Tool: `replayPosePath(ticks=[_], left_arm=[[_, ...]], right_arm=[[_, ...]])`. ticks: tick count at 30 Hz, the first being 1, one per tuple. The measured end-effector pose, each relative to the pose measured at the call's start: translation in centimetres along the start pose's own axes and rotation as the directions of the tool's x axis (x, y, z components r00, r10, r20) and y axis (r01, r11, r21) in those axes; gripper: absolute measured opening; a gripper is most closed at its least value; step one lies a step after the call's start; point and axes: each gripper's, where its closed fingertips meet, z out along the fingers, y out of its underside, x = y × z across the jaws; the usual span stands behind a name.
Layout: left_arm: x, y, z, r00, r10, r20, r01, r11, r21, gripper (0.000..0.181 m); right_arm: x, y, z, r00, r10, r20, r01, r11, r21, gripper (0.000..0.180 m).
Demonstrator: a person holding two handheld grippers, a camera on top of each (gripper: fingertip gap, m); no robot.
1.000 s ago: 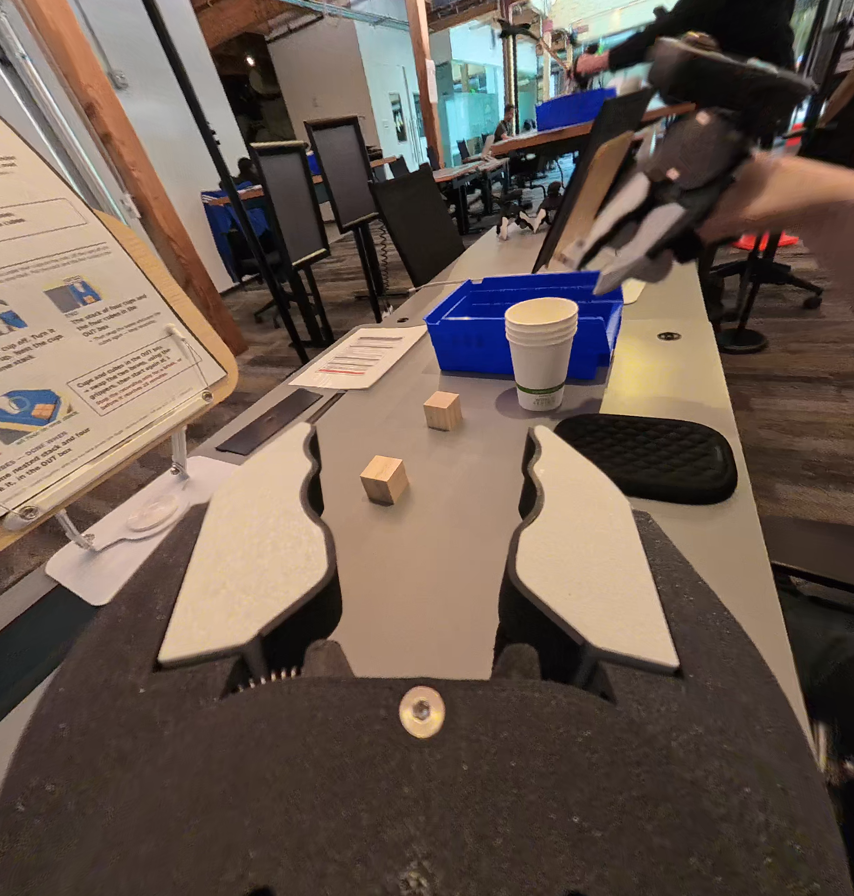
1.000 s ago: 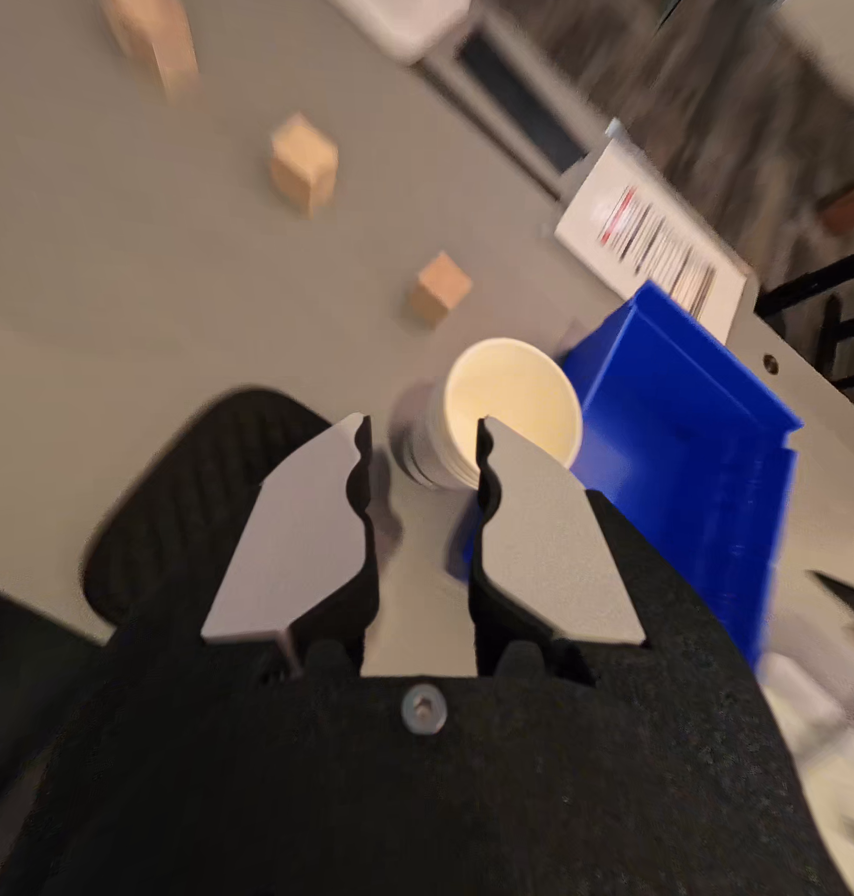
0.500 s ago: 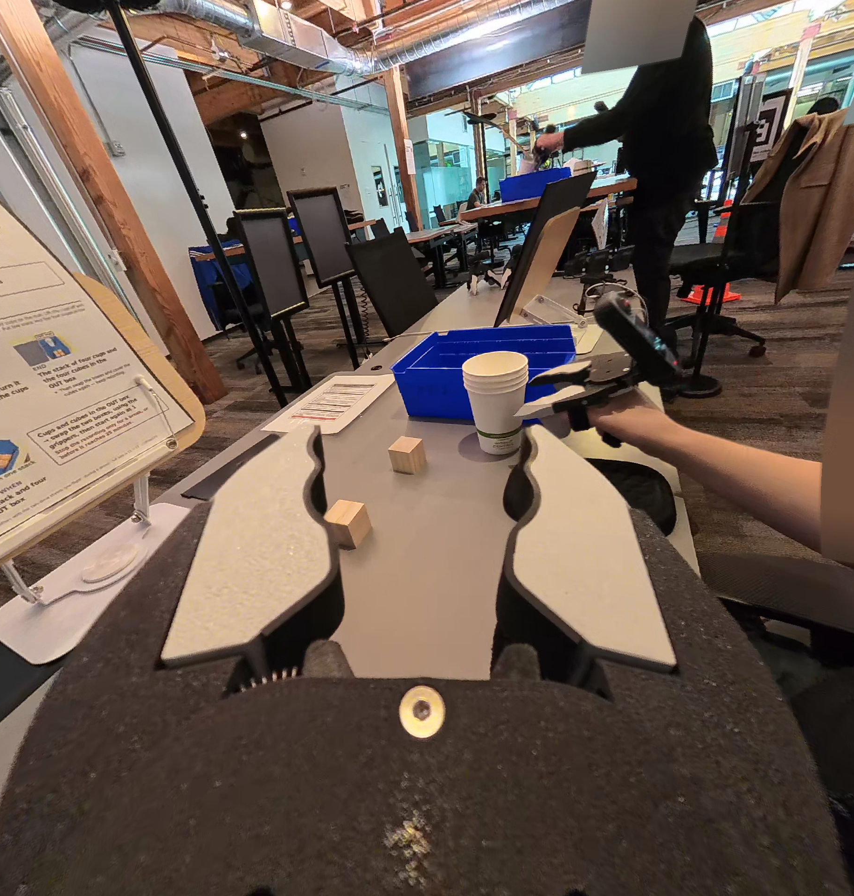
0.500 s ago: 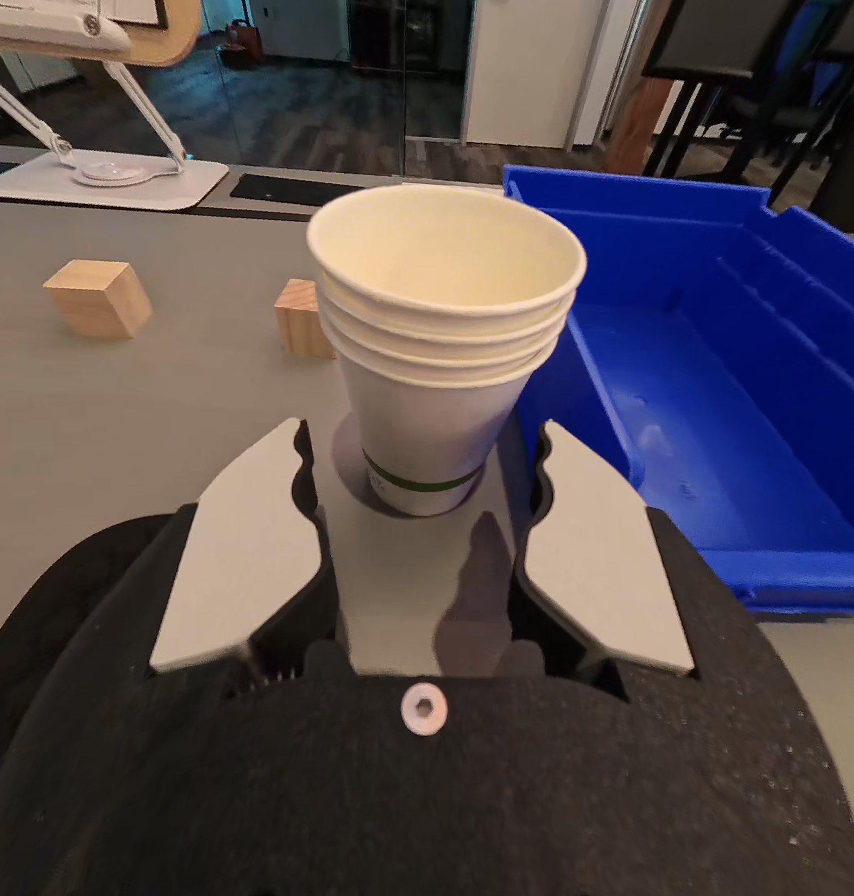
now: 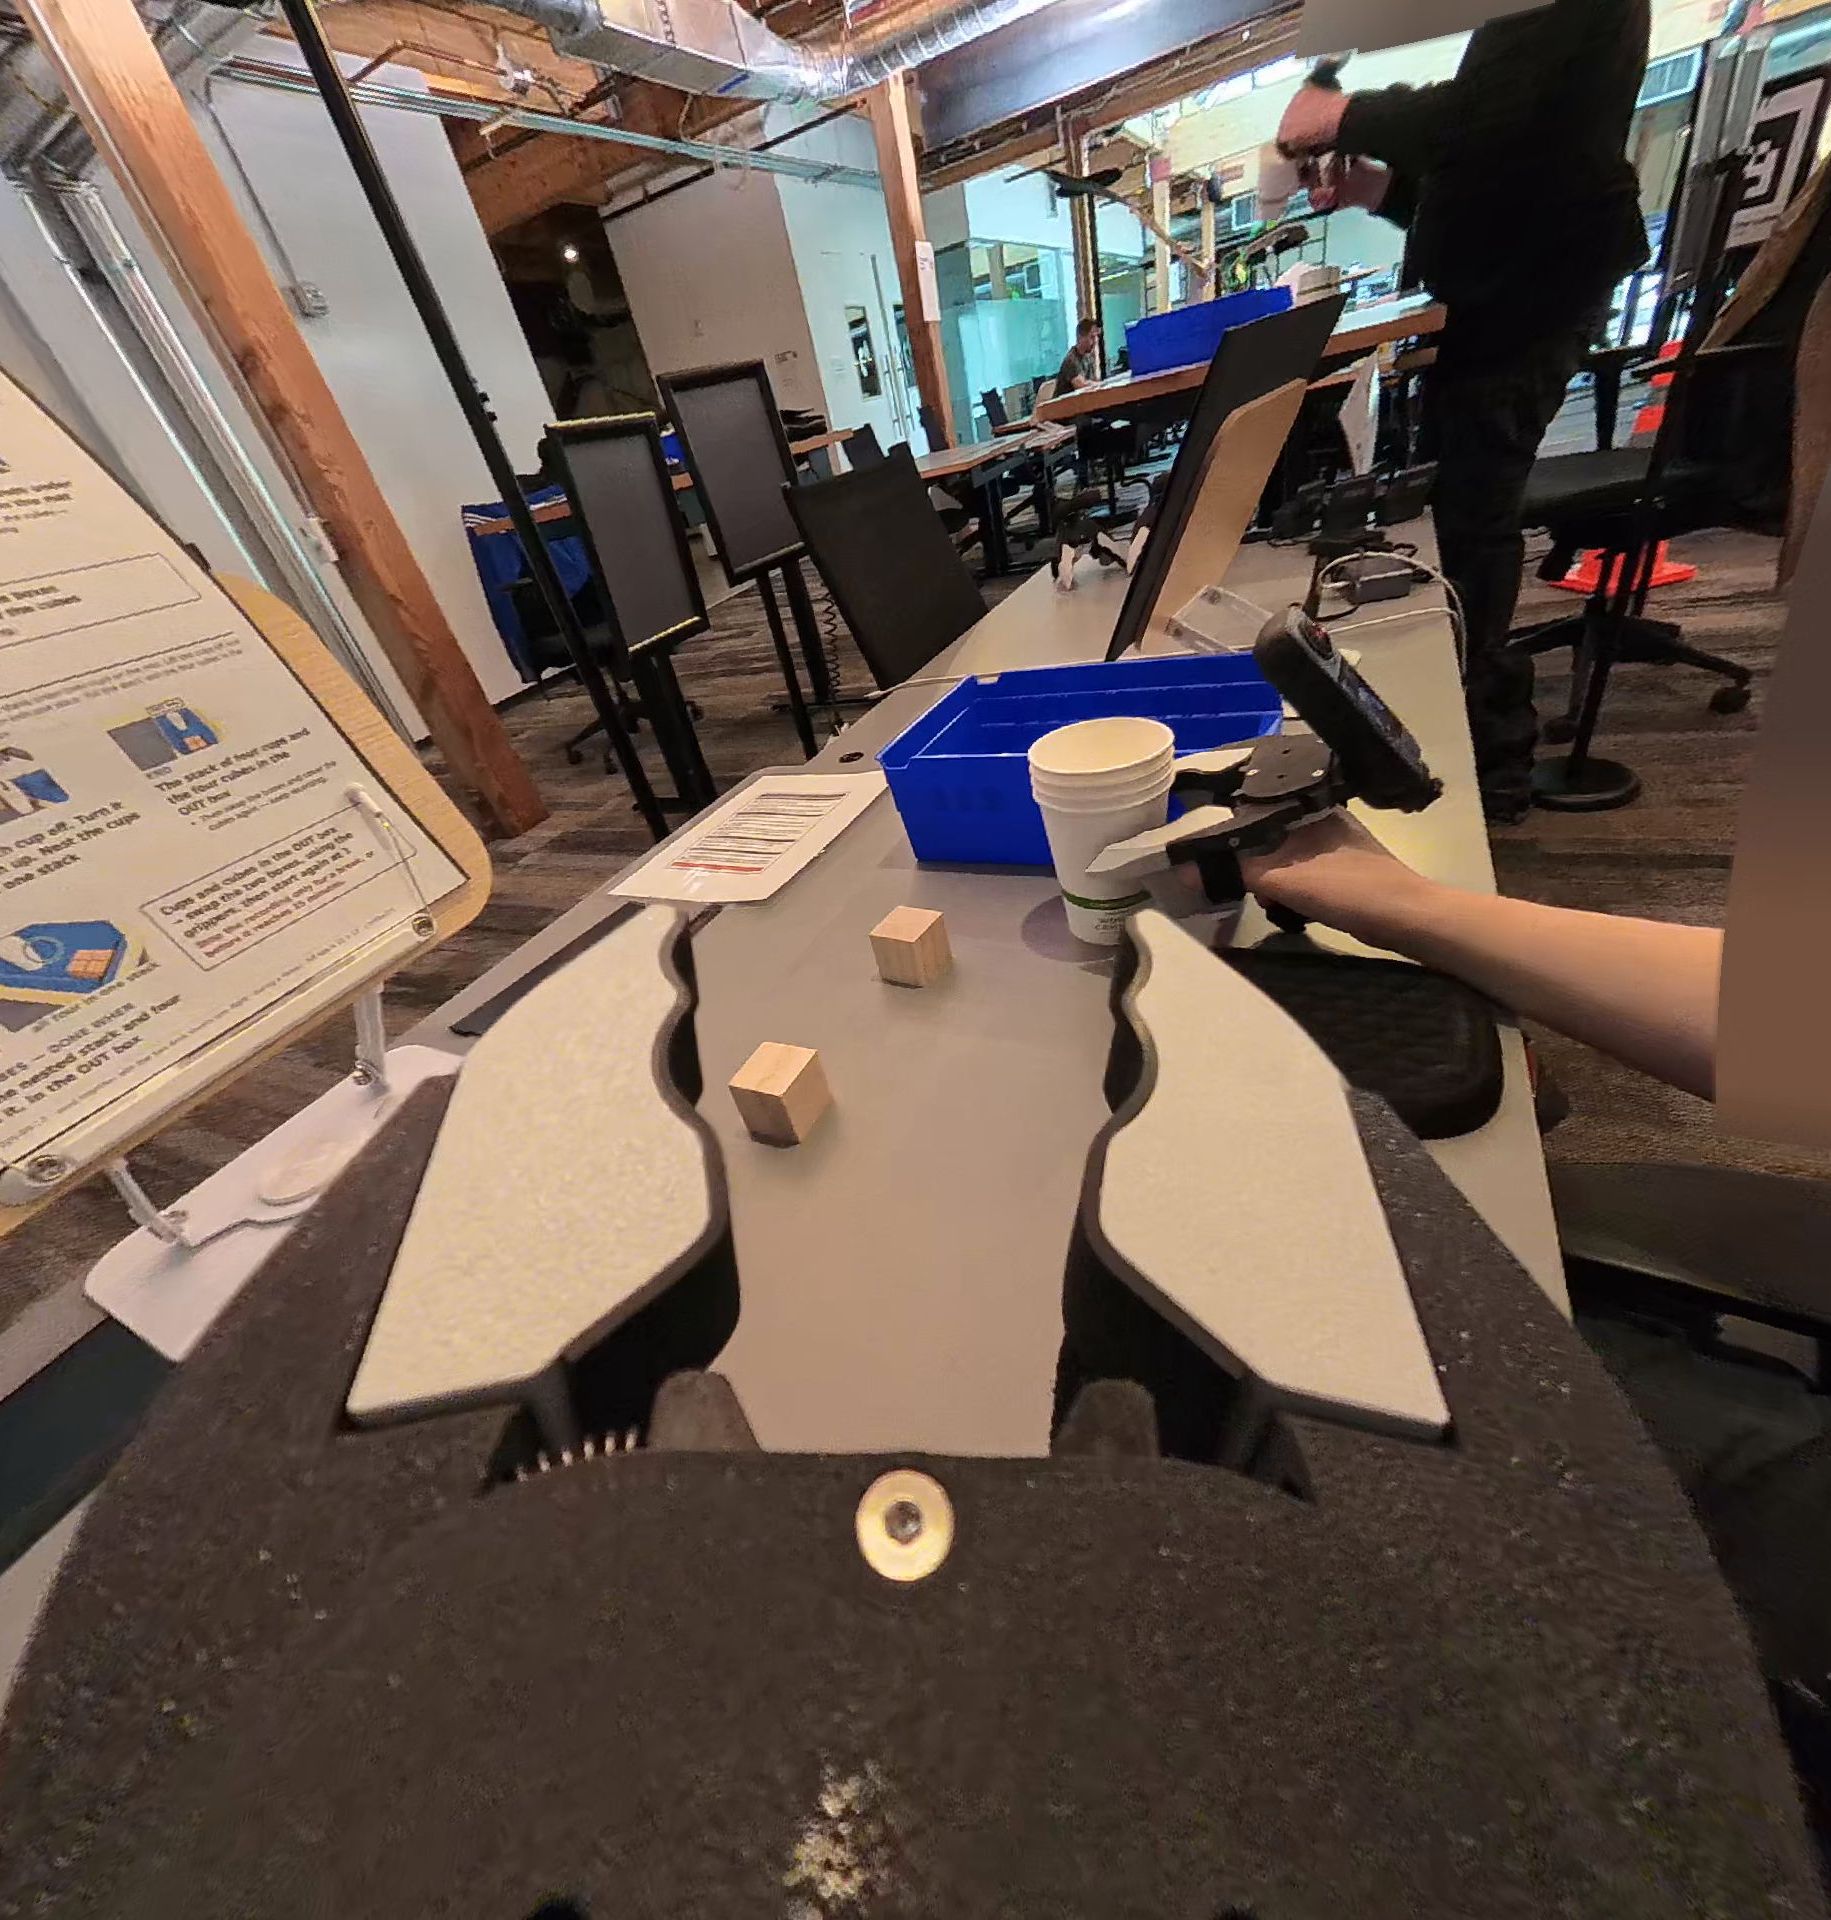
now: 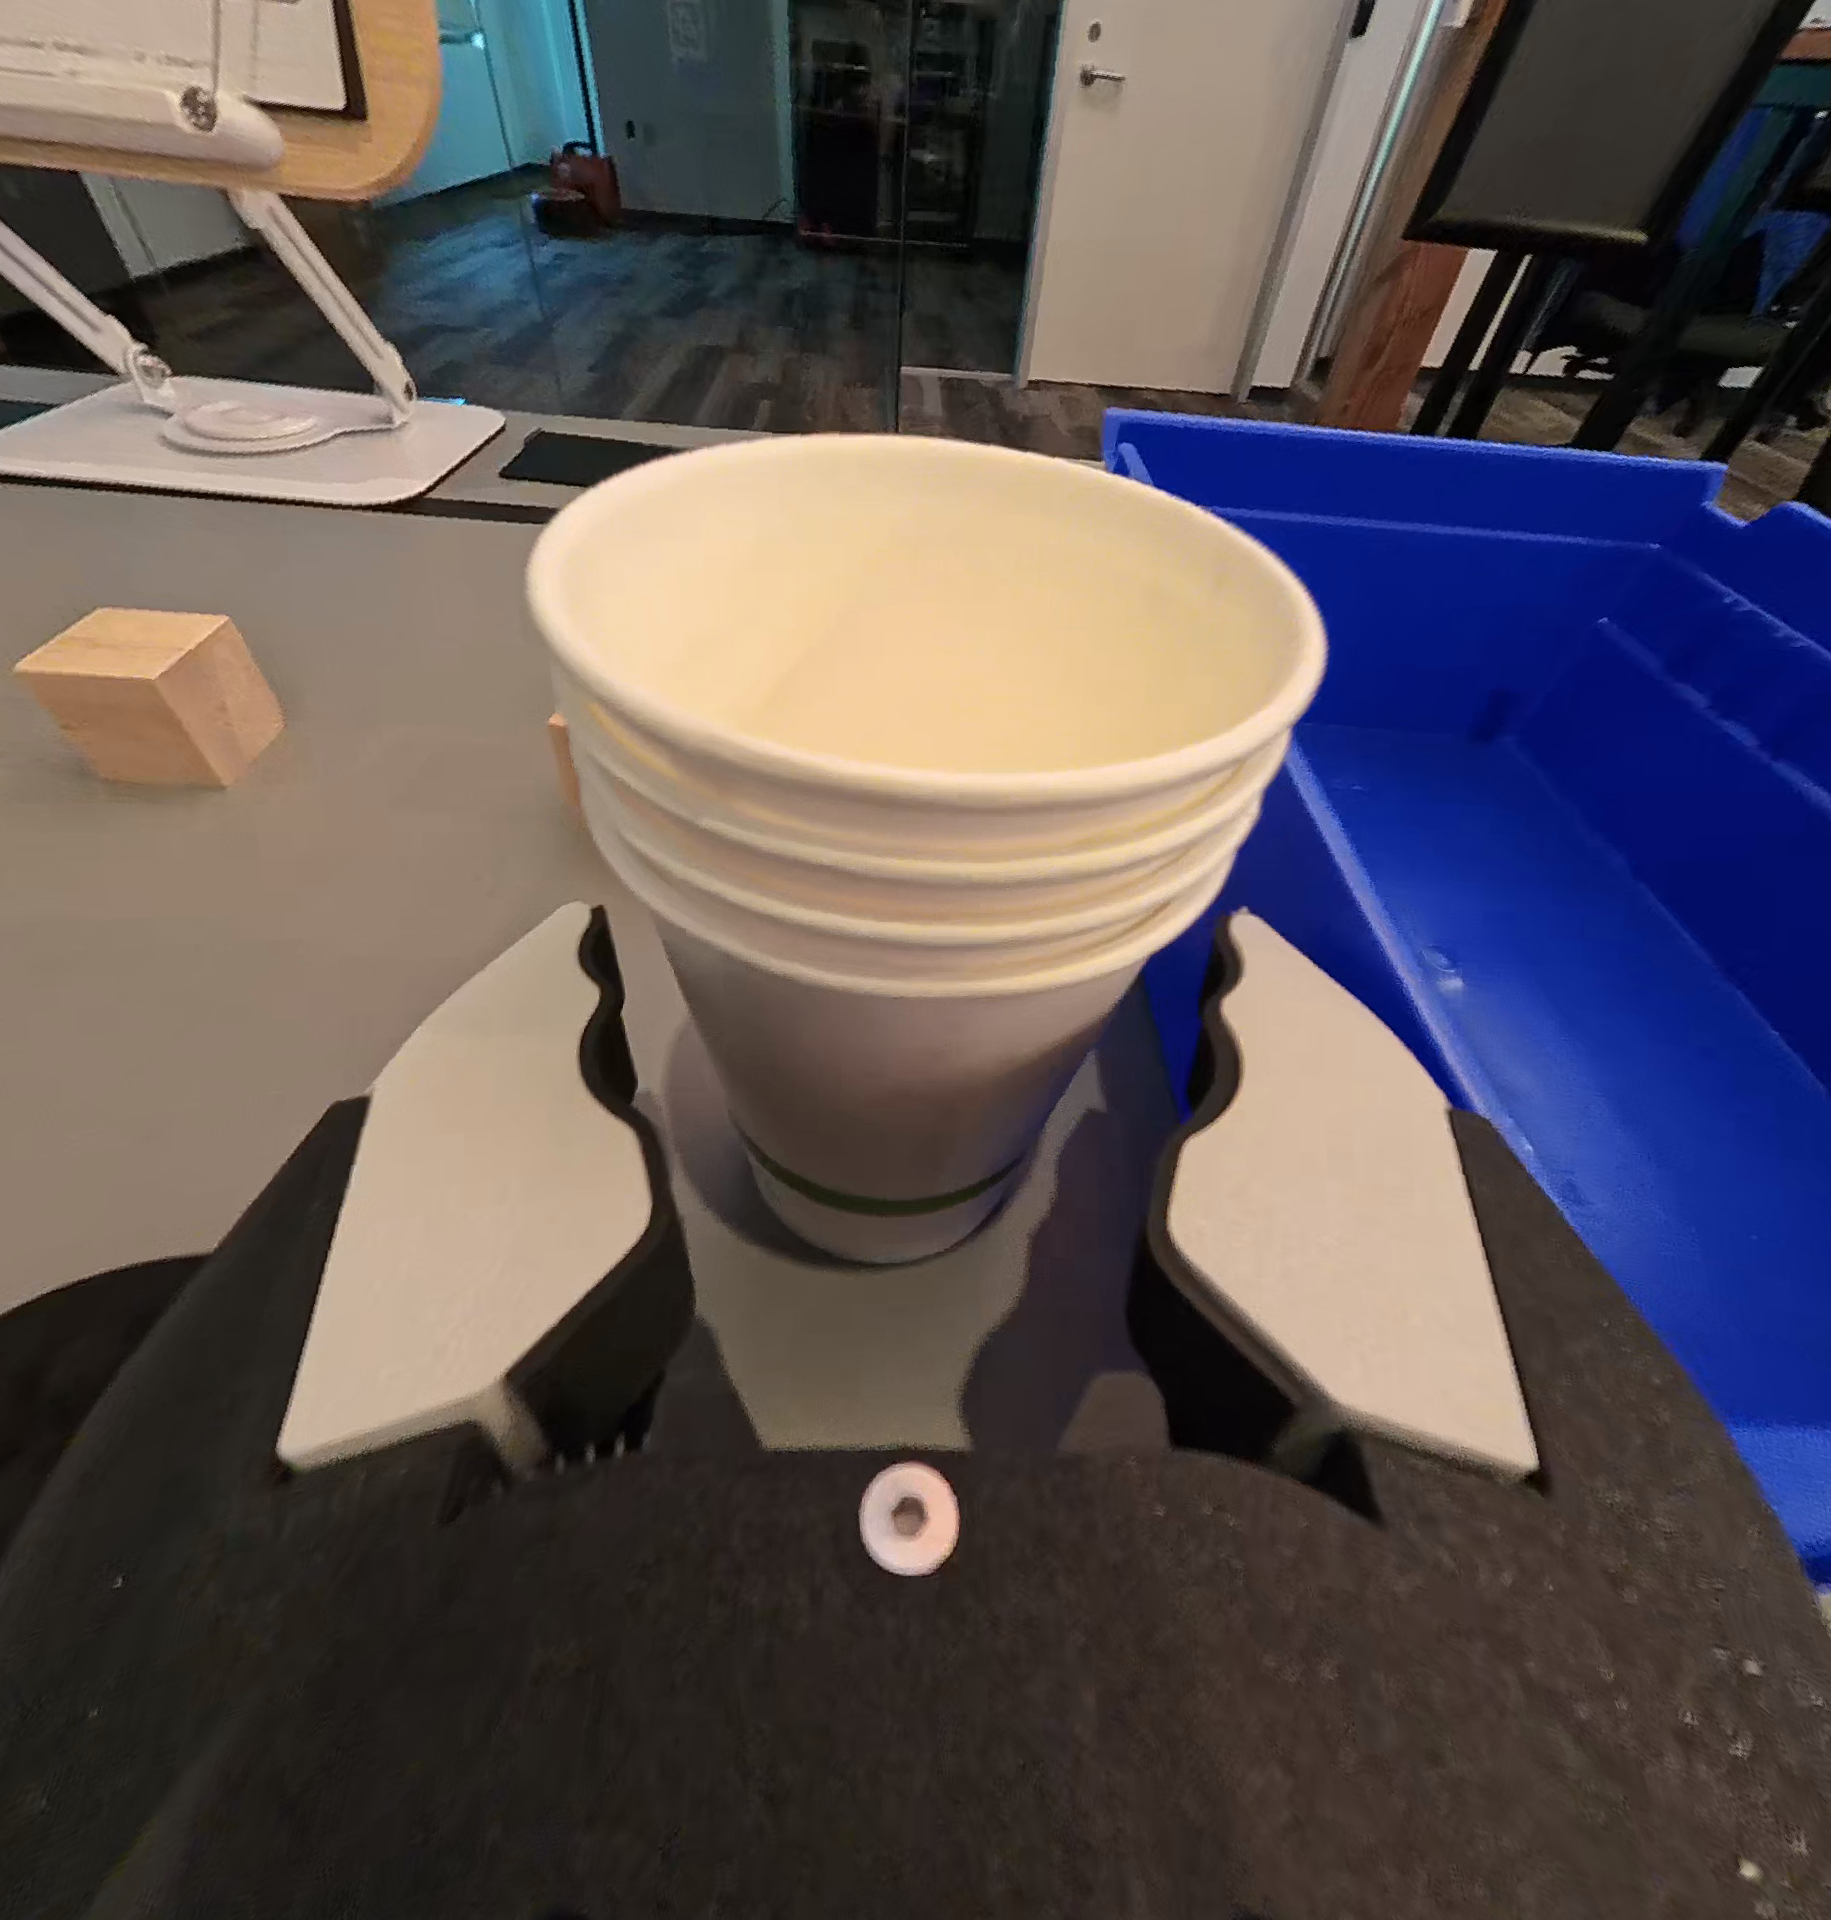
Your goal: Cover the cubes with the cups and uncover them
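- The stack of cups [image 6: 921, 831] stands upright on the grey desk [image 6: 215, 935], just beside the blue bin [image 6: 1565, 831].
- The right gripper [image 6: 906, 956] has its fingers [image 6: 495, 1195] spread wide on either side of the stack's lower part, not touching it.
- The left gripper [image 5: 906, 997] is spread wide over bare desk; the near cube [image 5: 779, 1091] lies just ahead between its fingertips, the far cube [image 5: 909, 943] beyond, toward the cups.

Nested stack of white paper cups [image 6: 921, 831], upright, mouth up, green band near base, standing on grey tabletop, two pale wooden cubes [image 5: 781, 1091] [image 5: 910, 943] apart nearby, possibly a third [image 6: 561, 753] behind stack
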Motion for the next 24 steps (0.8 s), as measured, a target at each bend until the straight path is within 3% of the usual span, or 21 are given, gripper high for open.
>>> replayPosePath(ticks=[4,8,24], left_arm=[[0.2,-0.3,-0.1,1.0,-0.005,0.006,0.005,1.0,0.017,0.075],[0.2,-0.2,0.1,1.0,-0.011,0.01,0.011,1.0,0.016,0.075],[0.8,0.0,-0.5,1.0,0.009,0.01,-0.009,1.0,0.002,0.074]], right_arm=[[0.1,-0.5,0.2,1.0,0.026,-0.009,-0.026,0.999,0.027,0.105],[0.1,-0.5,0.2,1.0,0.02,-0.001,-0.02,0.999,0.033,0.091],[-2.3,-2.0,-2.1,0.993,-0.03,0.113,0.02,0.996,0.087,0.088]])
